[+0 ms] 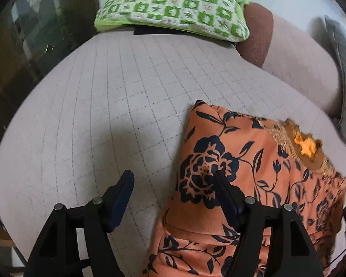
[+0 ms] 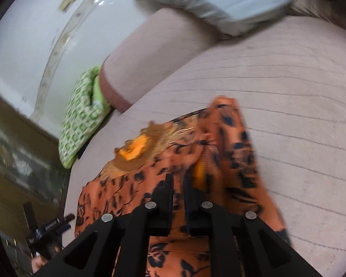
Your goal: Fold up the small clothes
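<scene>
Our left gripper (image 1: 173, 180) has its fingers spread wide, straddling the left edge of the orange floral garment (image 1: 253, 166) lying on the pink quilted sofa seat (image 1: 103, 92). Our right gripper (image 2: 178, 182) is nearer the folded-over flap; its fingers are nearly together, seemingly pinching cloth. The garment runs away from us.

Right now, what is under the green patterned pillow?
A dark flat object pokes out beneath the green patterned pillow, lying on the quilted sofa seat. Most of it is covered, so what it is stays unclear.
</scene>
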Demonstrator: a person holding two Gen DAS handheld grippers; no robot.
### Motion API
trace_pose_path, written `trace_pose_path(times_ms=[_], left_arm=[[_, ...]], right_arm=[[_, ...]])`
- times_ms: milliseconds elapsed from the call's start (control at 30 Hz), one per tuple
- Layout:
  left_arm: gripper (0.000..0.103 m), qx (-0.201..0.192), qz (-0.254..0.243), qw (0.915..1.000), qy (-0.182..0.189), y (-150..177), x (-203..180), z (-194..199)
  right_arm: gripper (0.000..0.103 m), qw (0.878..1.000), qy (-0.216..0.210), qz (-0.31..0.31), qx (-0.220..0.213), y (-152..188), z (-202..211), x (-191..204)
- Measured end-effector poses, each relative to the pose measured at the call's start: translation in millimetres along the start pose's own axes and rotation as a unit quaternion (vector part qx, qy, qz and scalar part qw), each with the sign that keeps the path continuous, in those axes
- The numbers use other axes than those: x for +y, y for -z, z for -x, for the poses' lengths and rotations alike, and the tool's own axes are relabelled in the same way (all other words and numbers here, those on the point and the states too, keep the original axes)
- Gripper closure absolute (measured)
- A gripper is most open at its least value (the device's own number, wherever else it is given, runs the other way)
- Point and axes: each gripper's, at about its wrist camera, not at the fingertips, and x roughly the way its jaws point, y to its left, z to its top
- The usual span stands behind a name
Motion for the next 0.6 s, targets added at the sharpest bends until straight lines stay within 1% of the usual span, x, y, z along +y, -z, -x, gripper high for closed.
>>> trace_pose_path(times_ms=[33,100,133,167,233,300,367,400,433,467,533,600], left_arm=[[0.032,0.008,-0.013,0.9998,-0.012,1.0,-4.5,-5.7],[0.032,0.03,-0.036,0.9983,-0.033,3.7,-9.2,-19.1],[0.032,0.039,-0.045,0.9975,-0.037,5.1,-11.0,-24.8],[0.032,0.045,-0.05,0.997,-0.037,5.4,-11.5,-28.7],[0.032,0.044,-0.041,0.9978,-0.029,2.5,-9.0,-28.1],[0.032,0.037,-0.024,0.9989,-0.017,-0.6,-3.6,-22.7],[0.032,0.026,-0.017,0.9994,-0.013,-2.9,-0.9,-18.0],[0.032,0.019,-0.02,0.9996,-0.013,-3.5,-2.4,-15.5],[0.032,0.012,-0.025,0.9995,-0.012,-3.4,-4.9,-13.0],[0.032,0.004,-0.034,0.9993,-0.013,-3.5,-10.0,-10.8],[0.032,-0.005,-0.049,0.9986,-0.017,-2.1,-20.0,-8.9],[0.031,-0.007,-0.066,0.9974,-0.026,-0.2,-29.1,-8.2]], right_arm=[[0.092,1.0,0.005,0.006,0.007,0.1,-5.8,3.9],[0.092,0.999,0.04,0.015,0.031,6.5,-20.5,4.7],[0.094,0.997,0.058,0.012,0.049,9.6,-28.6,1.0],[0.094,0.996,0.066,-0.003,0.066,12.9,-35.6,-6.9],[0.094,0.997,0.051,-0.025,0.054,12.6,-30.0,-13.3],[0.093,0.996,0.069,-0.02,0.046,8.8,-22.8,-10.1],[0.092,0.996,0.088,-0.003,0.01,4.1,-9.6,-2.1],[0.092,0.996,0.086,0.006,-0.009,2.4,-2.9,3.7],[0.092,0.997,0.074,0.016,-0.021,1.5,1.4,11.3],[0.092,0.997,0.064,0.023,-0.026,0.8,1.9,18.2],[0.092,0.998,0.037,0.047,-0.027,3.4,0.1,34.3],[0.092,0.997,0.027,0.072,-0.009,10.9,-15.8,54.3]])
